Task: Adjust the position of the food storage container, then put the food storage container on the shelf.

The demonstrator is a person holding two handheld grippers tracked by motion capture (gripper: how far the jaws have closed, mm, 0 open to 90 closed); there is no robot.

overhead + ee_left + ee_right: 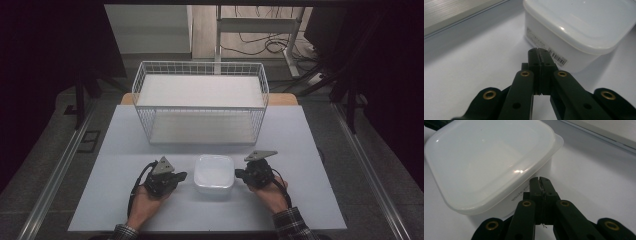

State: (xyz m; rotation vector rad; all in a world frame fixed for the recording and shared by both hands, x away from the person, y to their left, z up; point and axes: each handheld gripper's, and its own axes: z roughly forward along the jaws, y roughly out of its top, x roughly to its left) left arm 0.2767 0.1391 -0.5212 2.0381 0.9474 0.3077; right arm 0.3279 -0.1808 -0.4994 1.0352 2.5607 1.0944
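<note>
A white plastic box with a lid [214, 173] sits on the table near the front edge, between my two grippers. My left gripper [183, 175] lies just left of it, shut with nothing held; in the left gripper view its tips [539, 51] point at the box [579, 25] side that bears a barcode label. My right gripper [238, 173] lies just right of the box, also shut and empty. In the right gripper view its tips [539, 179] sit close under the overhanging lid rim of the box [486, 162].
A white wire basket [200, 101] with two white shelves stands behind the box, at the table's middle back. The pale table top [115, 195] extends to both sides. Behind the table are a desk frame and cables on the floor.
</note>
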